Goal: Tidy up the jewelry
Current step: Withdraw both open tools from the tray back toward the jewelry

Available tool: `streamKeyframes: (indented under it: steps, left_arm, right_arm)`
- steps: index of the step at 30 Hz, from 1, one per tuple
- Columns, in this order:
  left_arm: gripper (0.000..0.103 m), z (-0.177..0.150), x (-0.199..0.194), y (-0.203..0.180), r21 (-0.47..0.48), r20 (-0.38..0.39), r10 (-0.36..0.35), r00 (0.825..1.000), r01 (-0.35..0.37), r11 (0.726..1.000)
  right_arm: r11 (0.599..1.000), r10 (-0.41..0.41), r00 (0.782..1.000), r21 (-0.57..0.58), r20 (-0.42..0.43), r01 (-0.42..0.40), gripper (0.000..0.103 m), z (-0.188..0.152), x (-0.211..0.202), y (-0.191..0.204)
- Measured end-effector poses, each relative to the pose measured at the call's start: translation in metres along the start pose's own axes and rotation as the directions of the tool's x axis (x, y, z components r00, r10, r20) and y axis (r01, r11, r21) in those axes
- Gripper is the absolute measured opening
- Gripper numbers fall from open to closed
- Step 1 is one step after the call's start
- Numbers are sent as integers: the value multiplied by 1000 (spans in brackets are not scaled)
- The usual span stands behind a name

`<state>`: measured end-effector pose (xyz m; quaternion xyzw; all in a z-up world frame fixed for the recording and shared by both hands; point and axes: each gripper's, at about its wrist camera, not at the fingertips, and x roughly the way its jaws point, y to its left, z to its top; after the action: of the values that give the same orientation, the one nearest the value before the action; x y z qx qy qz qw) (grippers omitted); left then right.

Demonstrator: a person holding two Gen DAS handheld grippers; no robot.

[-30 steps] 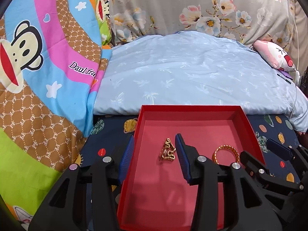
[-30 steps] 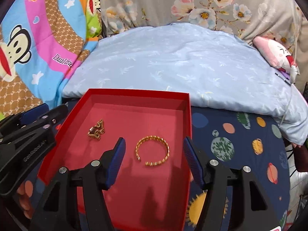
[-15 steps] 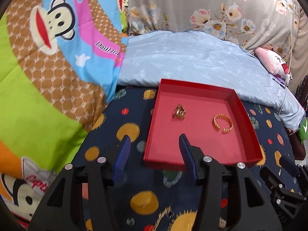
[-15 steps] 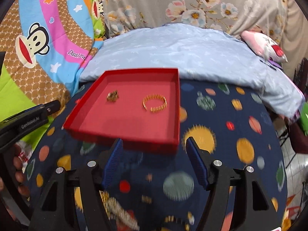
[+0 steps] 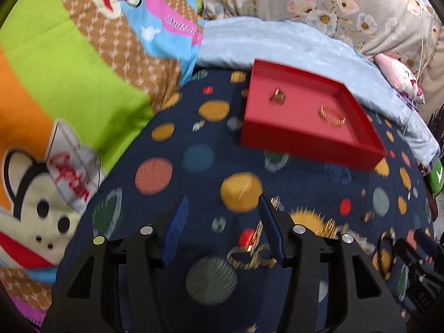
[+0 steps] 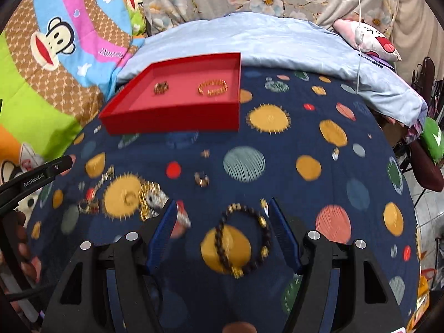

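A red tray (image 5: pixel 302 141) (image 6: pixel 172 118) lies on the dark spotted cloth and holds a small gold chain piece (image 5: pixel 278 96) (image 6: pixel 161 87) and a gold bangle (image 5: pixel 332 115) (image 6: pixel 212 88). My left gripper (image 5: pixel 222 226) is open and empty above the cloth, with blurred gold jewelry (image 5: pixel 251 255) near its right finger. My right gripper (image 6: pixel 222 230) is open, its fingers on either side of a dark beaded bracelet (image 6: pixel 242 240) that lies on the cloth. Several loose gold pieces (image 6: pixel 149 198) and a small ring (image 6: pixel 201 179) lie to the left and ahead.
A monkey-print quilt (image 5: pixel 69 97) is bunched at the left. A pale blue pillow (image 6: pixel 263 38) lies behind the tray, with a pink plush toy (image 6: pixel 371 41) at the far right. The left gripper's body (image 6: pixel 30 180) shows at the left edge of the right wrist view.
Both grippers have pulled back from the tray toward the near side of the cloth. The right gripper now straddles the beaded bracelet; loose jewelry has come into view.
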<state>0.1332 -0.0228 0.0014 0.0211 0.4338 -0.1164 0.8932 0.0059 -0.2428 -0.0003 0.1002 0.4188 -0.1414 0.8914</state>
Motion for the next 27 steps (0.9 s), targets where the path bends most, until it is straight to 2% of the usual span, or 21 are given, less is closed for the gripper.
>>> streamKeyframes:
  steps: [3,12,18,27]
  left_arm:
    - [51,-17,1,4,2,-32,5,999,-5,1000]
    - [51,-52,0,-2,36,-94,-17,995,20,999]
    - [56,-61,-2,-15,70,-101,-22,995,30,997]
    - [56,-62,-1,-27,76,-100,-37,994,45,996]
  right_arm:
    - [1000,-19,1000,0,-9,19,66,-12,-1,-3]
    - [1000,-7,999,28,-51,9,66,-39,-3,-10]
    - [999,-14,998,49,-66,18,66,-46,-1,-19]
    - [998,-8,997,65,-73,13,66,-41,8,-24]
